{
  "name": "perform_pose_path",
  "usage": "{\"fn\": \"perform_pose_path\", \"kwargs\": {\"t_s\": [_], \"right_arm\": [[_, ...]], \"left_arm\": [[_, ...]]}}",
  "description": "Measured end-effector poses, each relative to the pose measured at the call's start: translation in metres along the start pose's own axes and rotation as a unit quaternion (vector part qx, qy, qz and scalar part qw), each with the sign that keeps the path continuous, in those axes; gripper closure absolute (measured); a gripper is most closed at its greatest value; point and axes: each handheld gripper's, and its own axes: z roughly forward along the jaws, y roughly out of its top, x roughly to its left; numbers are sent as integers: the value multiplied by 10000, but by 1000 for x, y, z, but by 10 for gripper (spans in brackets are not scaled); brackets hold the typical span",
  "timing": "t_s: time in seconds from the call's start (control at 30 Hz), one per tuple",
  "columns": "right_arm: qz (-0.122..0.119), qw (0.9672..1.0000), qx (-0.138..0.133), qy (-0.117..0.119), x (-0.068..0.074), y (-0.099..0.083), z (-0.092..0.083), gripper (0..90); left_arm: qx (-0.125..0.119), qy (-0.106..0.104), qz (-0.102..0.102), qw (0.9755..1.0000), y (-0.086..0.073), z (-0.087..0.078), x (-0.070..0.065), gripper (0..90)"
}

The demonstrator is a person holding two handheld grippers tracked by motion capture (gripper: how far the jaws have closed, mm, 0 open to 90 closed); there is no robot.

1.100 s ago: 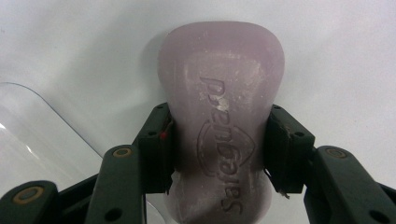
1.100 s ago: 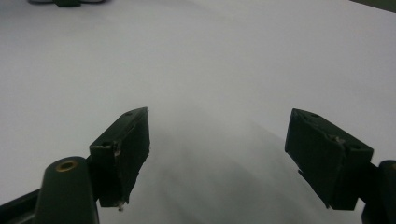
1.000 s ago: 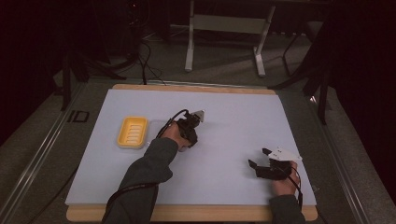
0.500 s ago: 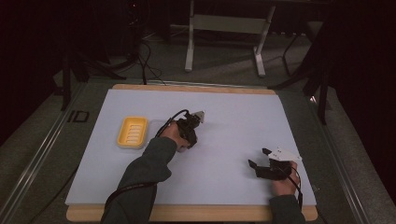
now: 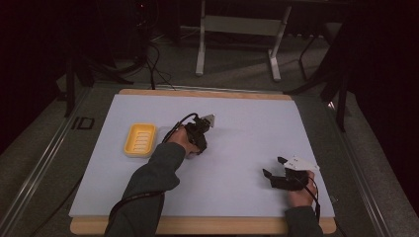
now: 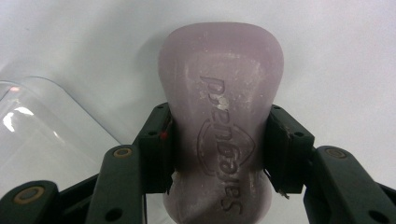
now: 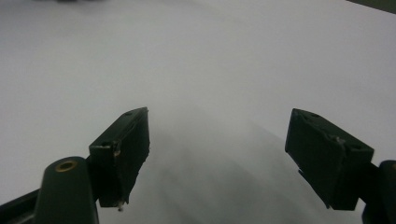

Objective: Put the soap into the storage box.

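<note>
Nearest the person, at the near right of the white sheet-covered table [image 5: 237,197], the right hand [image 5: 300,193] rests holding the right gripper [image 5: 271,167], grey three-cornered plate on top, jaws aimed left across the sheet. In the right gripper view the right gripper [image 7: 217,154] has its two black jaws spread wide apart, nothing between them, bare white surface beneath and ahead. The light wooden board edge [image 5: 197,225] shows along the near side under the sheet. Farther in, the left forearm in a dark grey-green sleeve [image 5: 150,177] reaches from the near left toward the table's middle, where the left hand [image 5: 180,141] holds the left gripper [image 5: 200,136], a black cable looping from it. In the left gripper view the left gripper [image 6: 218,147] is clamped on a pale lilac waisted bar of soap [image 6: 219,121] embossed with a brand name and shield; both pads press its narrow waist, and the bar's wider end points away from the camera, over the white surface. Whether the bar touches the sheet I cannot tell. A clear rounded plastic lid or tray edge [image 6: 51,126] lies just beside the gripper, at the left of that view. Left of the left hand, apart from it, a yellow rectangular ribbed soap dish [image 5: 140,139] sits on the sheet. Beyond the table's far edge: dark floor, cables, and a grey metal stand frame [image 5: 237,29].
</note>
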Motion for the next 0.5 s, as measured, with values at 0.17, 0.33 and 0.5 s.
{"fn": "perform_pose_path", "kwargs": {"t_s": [0.17,0.33,0.5], "right_arm": [[-2,10000,-2,3,0,0,0,214],[1,10000,-1,4,0,0,0,213],[-3,10000,-7,3,0,0,0,212]], "left_arm": [[-14,-5,-51,10000,-1,-4,3,500],[-46,27,-98,9999,-2,-9,5,500],[-80,11,-114,9999,-4,-13,8,501]]}}
